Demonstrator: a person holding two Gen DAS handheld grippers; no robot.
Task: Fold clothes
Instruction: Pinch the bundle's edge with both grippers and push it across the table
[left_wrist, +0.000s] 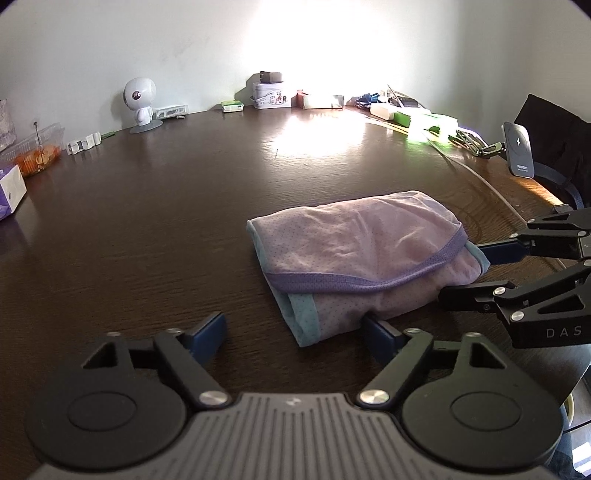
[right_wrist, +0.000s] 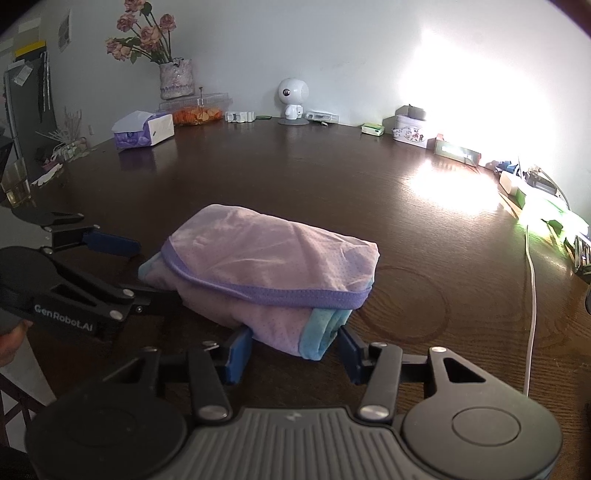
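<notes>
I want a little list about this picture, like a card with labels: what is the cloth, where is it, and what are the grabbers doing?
cloth: pink garment, folded into a bundle, purple and teal trim
where: on the dark wooden table
left hand-held gripper: jaws apart, one pad at the bundle's near edge
right hand-held gripper: jaws apart, teal corner between them
grip: cannot tell if the pads press
far edge: white toy robot, tissue box

Folded garment (left_wrist: 362, 254) on table (left_wrist: 147, 229), left tool (left_wrist: 295, 332) before it, right tool (left_wrist: 476, 273) beside it
</notes>
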